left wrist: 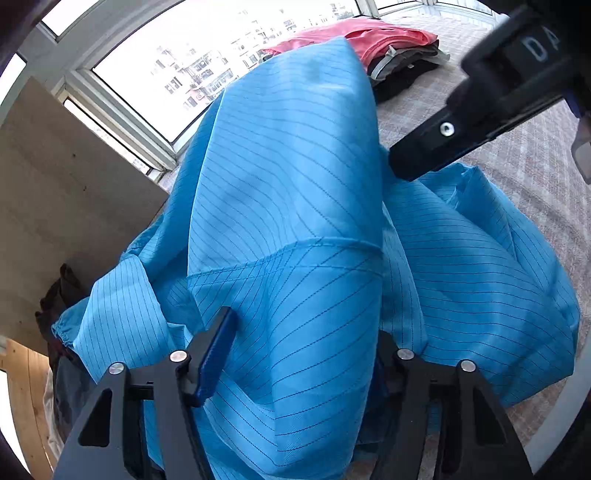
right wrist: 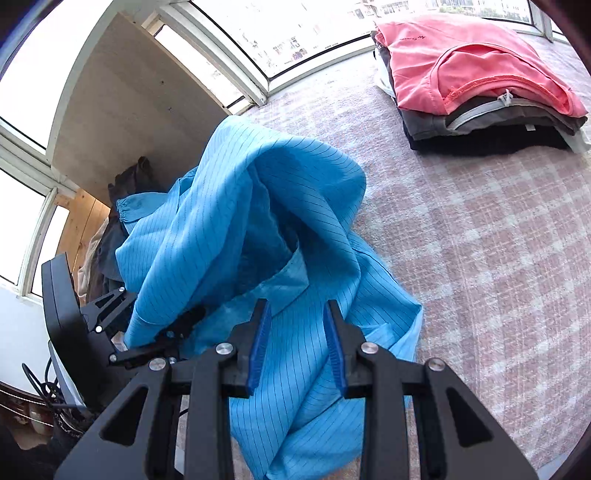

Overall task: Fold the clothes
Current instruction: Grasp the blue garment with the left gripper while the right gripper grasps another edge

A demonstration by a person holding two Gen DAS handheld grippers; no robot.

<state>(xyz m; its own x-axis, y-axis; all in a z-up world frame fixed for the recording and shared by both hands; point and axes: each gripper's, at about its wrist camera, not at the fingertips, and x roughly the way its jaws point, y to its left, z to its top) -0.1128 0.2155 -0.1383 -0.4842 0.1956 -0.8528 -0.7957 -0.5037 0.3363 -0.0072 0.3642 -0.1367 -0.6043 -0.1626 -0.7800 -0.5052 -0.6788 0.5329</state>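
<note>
Checked cloth [right wrist: 480, 258], blue garment [right wrist: 258, 206] hiding left hand-held gripper [left wrist: 306, 354] fingertip

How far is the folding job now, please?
Done: a folded stack with a pink shirt on top lies on the checked cloth. In hand: the blue striped garment is bunched and raised, between both tools, left tool, right tool. Left: spreading and folding it, then the dark clothes behind.

Both wrist views look steeply down, close over the same blue garment [left wrist: 295, 229] [right wrist: 258, 229] toward the windows [left wrist: 192, 66] [right wrist: 280, 33].
</note>
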